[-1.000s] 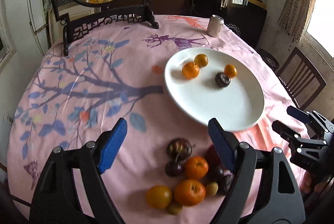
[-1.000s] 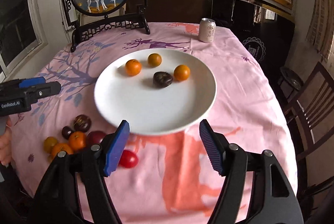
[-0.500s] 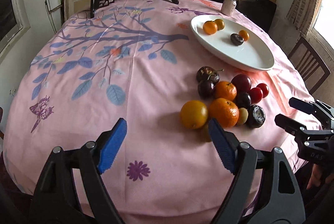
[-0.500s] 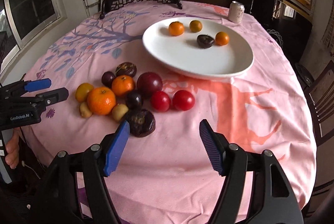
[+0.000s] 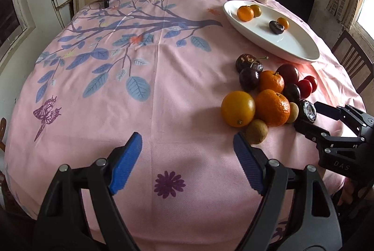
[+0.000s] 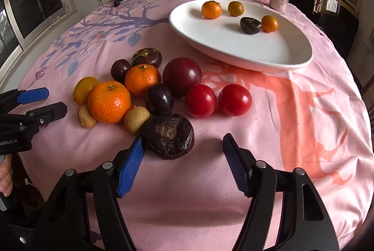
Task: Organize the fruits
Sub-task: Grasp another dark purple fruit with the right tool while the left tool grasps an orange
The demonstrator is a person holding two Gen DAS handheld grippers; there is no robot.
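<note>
1. Dark wrinkled fruit sits at near edge of the pile, on the pink cloth, well short of plate.
2. R gripper has just been closing; jaws not yet gripping, blue pad touching fruit's left side, other pad clear.
3. L gripper wide open, empty, beside small tan fruit.
4. Risk: off-centre pinch could roll fruit into the longan and scatter the pile.

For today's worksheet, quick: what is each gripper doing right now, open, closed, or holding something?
Left gripper: open, holding nothing.
Right gripper: open, jaws have just been closing around the dark wrinkled fruit, not yet gripped.
</note>
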